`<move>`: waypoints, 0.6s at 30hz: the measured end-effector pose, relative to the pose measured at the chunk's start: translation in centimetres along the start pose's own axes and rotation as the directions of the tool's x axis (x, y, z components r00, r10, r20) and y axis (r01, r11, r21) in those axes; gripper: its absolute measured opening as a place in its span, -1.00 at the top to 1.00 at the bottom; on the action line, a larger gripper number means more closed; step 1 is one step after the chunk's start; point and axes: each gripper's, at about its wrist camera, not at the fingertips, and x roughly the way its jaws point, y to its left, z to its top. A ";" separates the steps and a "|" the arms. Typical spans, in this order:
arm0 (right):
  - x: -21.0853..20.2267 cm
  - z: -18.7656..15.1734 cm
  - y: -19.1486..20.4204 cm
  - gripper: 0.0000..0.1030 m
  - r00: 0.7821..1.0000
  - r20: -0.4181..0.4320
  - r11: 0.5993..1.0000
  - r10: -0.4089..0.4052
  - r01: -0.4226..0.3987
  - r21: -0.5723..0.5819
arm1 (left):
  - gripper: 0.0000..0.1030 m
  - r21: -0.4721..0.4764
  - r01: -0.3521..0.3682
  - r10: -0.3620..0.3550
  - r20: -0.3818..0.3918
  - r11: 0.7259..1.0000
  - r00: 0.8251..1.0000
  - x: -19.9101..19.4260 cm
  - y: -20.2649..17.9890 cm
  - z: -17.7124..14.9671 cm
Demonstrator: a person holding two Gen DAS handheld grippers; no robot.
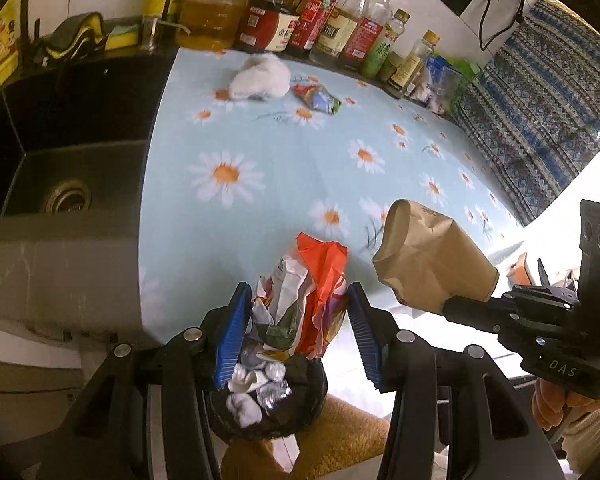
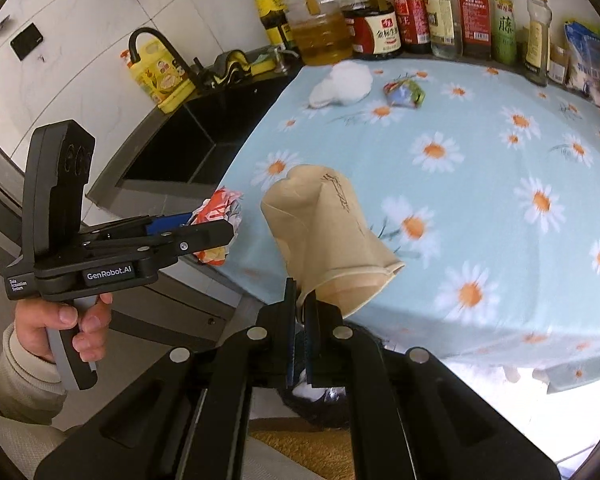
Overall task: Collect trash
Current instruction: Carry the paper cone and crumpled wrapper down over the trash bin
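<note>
The black-lined bin (image 1: 268, 404) below me is half hidden behind my fingers. My left gripper (image 1: 300, 320), angled down, clamps a crumpled red-and-white wrapper (image 1: 300, 304) above it; my right gripper (image 2: 300, 312) pinches a crushed brown paper cup (image 2: 324, 236) at the floral tablecloth's (image 2: 480, 200) edge.

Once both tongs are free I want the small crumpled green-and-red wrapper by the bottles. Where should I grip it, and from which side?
Grip the wrapper across its bunched middle, coming down from above and from the counter's front edge. It lies flat on the daisy cloth, apart from the white tissue wad, with bottles close behind, so a rear approach looks blocked.
</note>
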 end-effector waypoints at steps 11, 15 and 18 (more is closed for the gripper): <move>1.6 -4.7 1.7 0.91 0.998 -0.059 0.998 0.007 -0.003 0.065 | 0.08 0.004 0.014 -0.014 -0.103 1.000 0.995 1.3 1.0 -4.2; 2.0 -6.0 1.5 0.91 0.997 -0.078 0.996 0.016 -0.009 0.085 | 0.08 0.006 0.006 -0.005 -0.148 1.000 0.989 2.2 1.0 -5.5; 2.5 -6.7 1.1 0.91 0.995 -0.094 0.995 0.019 -0.009 0.103 | 0.08 0.009 -0.004 0.005 -0.182 1.000 0.983 3.0 0.9 -6.5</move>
